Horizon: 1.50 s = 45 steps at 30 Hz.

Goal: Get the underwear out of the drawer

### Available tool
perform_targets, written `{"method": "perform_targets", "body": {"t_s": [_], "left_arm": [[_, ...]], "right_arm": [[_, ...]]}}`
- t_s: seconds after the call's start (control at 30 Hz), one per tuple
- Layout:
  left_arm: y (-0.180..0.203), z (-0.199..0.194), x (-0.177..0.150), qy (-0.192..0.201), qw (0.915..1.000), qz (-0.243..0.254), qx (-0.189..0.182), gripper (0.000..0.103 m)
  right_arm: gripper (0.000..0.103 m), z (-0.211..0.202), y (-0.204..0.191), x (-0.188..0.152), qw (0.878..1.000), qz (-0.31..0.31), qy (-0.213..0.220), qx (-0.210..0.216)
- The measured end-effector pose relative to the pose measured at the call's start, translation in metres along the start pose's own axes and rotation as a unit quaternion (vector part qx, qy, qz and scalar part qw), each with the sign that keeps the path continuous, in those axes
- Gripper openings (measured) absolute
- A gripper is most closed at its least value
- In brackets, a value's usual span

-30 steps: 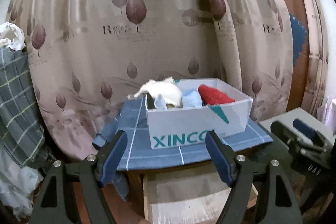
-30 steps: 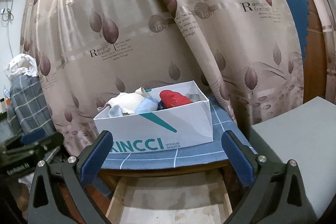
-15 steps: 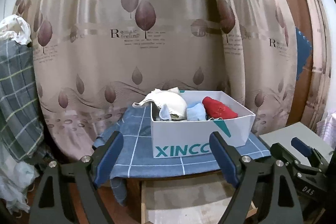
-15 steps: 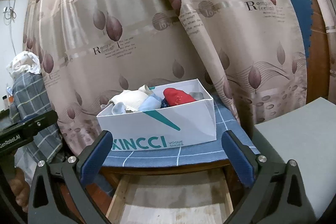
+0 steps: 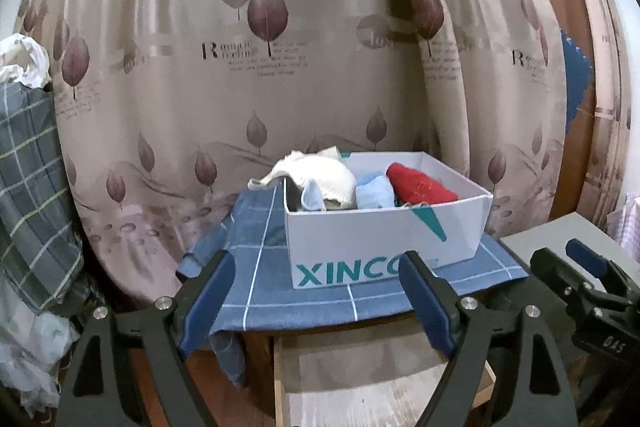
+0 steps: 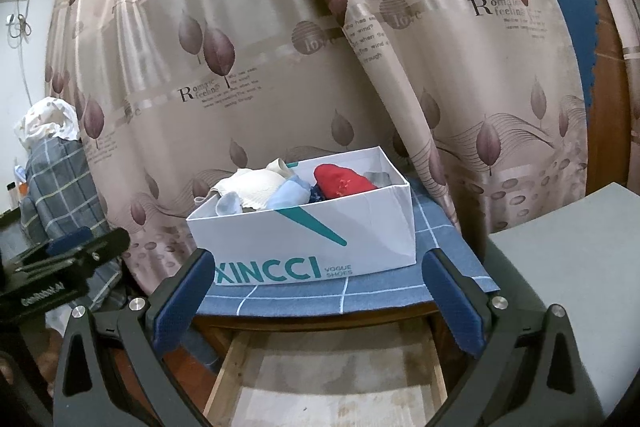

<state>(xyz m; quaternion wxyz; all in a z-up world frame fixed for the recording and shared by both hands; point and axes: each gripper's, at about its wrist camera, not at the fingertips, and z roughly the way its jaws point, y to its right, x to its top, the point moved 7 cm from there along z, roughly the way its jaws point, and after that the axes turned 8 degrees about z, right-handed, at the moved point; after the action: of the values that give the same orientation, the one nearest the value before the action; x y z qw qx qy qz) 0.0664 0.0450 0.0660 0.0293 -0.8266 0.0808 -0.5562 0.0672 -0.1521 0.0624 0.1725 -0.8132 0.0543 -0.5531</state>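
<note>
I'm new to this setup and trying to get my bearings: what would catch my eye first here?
First, the white shoe box on the blue checked cloth, stuffed with clothes, a red garment brightest among them. Behind it hangs a big leaf-print curtain. Below the cloth, an open wooden drawer shows a bare bottom, with the open right gripper hovering before it.
</note>
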Motion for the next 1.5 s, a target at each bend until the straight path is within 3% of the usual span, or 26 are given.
{"method": "perform_targets", "body": {"t_s": [0.3, 0.87, 1.5], "left_arm": [[-0.005, 0.013, -0.007, -0.025, 0.9995, -0.001, 0.02, 0.086], [-0.005, 0.026, -0.017, -0.06, 0.9982, -0.006, 0.001, 0.086], [-0.007, 0.026, -0.019, -0.057, 0.9983, -0.006, 0.012, 0.086]], "right_arm": [[0.103, 0.001, -0.003, -0.002, 1.0, -0.003, -0.004, 0.004], [0.103, 0.0, -0.005, -0.002, 1.0, -0.004, -0.007, 0.007], [0.103, 0.001, -0.006, -0.004, 1.0, -0.007, -0.007, 0.008]]}}
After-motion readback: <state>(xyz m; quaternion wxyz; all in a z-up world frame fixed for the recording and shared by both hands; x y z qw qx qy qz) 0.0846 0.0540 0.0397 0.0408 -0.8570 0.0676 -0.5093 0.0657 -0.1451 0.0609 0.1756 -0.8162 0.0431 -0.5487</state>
